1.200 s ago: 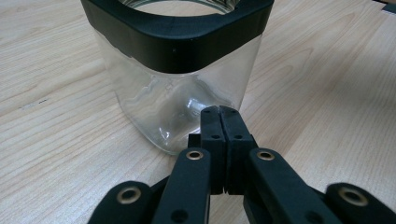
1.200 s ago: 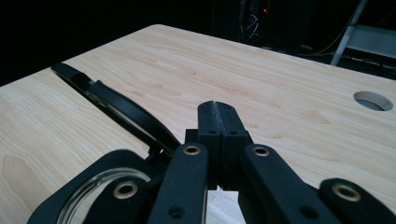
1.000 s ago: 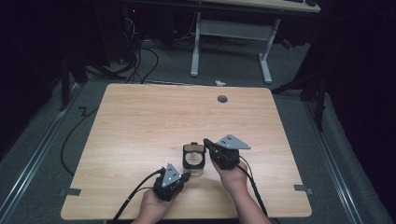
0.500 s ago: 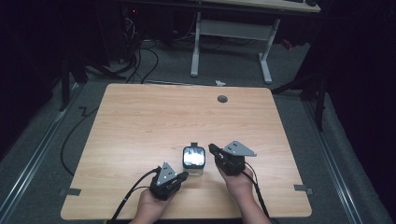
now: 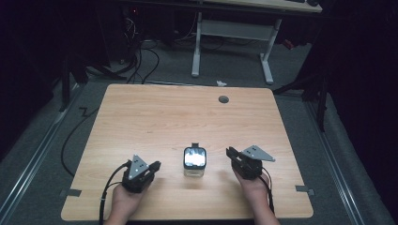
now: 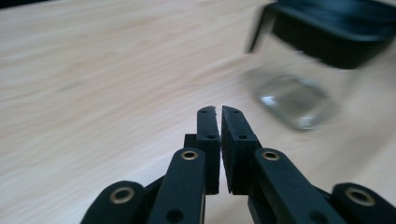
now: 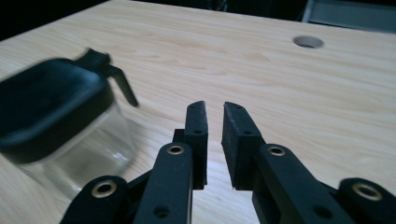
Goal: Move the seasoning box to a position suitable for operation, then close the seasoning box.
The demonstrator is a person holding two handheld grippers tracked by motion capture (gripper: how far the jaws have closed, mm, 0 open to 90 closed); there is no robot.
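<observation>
A small clear glass jar (image 5: 195, 161) with a black lid stands upright on the wooden table (image 5: 164, 117), near its front middle. My left gripper (image 5: 156, 165) lies to the jar's left, apart from it. Its jaws have just been opening and show a thin gap with nothing in it (image 6: 218, 109); the jar (image 6: 299, 98) is blurred at the upper right. My right gripper (image 5: 229, 152) rests to the jar's right, also apart. Its jaws (image 7: 215, 106) have just been opening too, with nothing between them, and the jar (image 7: 60, 126) sits at their left.
A round cable hole (image 5: 223, 99) lies in the tabletop at the back right. Cables trail from both grippers over the front edge. Beyond the table are a dark floor with wires and a white desk frame (image 5: 232, 33).
Both grippers have drawn sideways away from the jar, the left one leftward and the right one rightward. The jar stands alone between them.
</observation>
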